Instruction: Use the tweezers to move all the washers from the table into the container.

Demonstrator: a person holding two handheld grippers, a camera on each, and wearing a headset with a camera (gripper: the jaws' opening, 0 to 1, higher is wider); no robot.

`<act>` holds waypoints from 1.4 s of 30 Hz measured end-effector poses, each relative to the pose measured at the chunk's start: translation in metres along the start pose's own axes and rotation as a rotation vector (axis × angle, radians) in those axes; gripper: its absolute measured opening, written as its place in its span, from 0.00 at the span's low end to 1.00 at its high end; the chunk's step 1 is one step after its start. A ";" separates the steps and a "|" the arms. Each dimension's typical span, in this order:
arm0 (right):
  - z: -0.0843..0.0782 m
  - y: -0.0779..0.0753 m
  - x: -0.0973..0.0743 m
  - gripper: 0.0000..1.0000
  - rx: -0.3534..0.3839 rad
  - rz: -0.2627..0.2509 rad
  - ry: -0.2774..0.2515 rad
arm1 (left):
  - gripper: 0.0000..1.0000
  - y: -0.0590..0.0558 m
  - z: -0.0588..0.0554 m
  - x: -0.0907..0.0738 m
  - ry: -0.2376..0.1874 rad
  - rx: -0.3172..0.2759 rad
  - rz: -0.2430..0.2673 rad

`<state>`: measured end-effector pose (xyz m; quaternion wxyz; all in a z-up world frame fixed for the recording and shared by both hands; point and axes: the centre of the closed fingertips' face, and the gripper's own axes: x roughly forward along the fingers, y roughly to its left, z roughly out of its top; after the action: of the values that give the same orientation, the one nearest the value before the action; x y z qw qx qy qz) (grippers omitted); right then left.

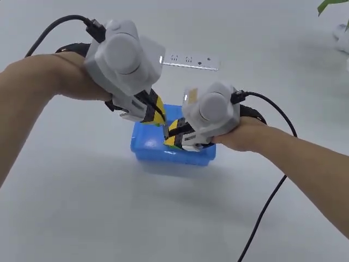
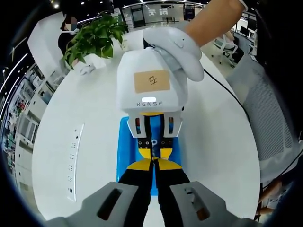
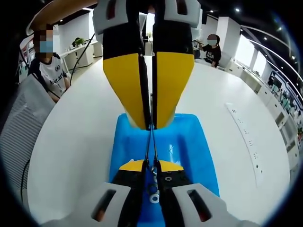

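The left gripper [image 1: 162, 120] and the right gripper [image 1: 171, 136] meet nose to nose directly above the blue container [image 1: 146, 145], which stands on the white worktop [image 1: 82, 207]. In the right gripper view, the left gripper [image 3: 151, 126] comes in from above with its yellow jaws pressed almost together on the thin metal tweezers [image 3: 150, 146]. The tweezers run from those jaws straight down into the right gripper [image 3: 151, 165], whose jaws are likewise closed to a slit around the tool's other end.

Holding the tweezers at both ends probably serves to steady so slim a tool, or to hand it from one gripper to the other. Which of the two bears the load cannot be told. Doing this over the container [image 3: 201, 151] means anything dropped would fall inside.

Beneath the right jaws, on the container floor, lies a small pale ring, apparently a washer [image 3: 154, 197] already delivered. The left gripper view shows the same jaws-to-jaws meeting over the container [image 2: 124, 156].
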<state>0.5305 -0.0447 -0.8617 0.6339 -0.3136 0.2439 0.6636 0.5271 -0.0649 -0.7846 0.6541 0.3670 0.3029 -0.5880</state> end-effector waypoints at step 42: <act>0.043 0.046 -0.061 0.08 -0.116 -0.050 0.002 | 0.05 -0.051 0.024 -0.060 0.011 0.002 0.044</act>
<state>0.4798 -0.0595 -0.7919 0.6309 -0.3567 0.1976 0.6601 0.4685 -0.0537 -0.7281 0.6647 0.3776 0.2978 -0.5717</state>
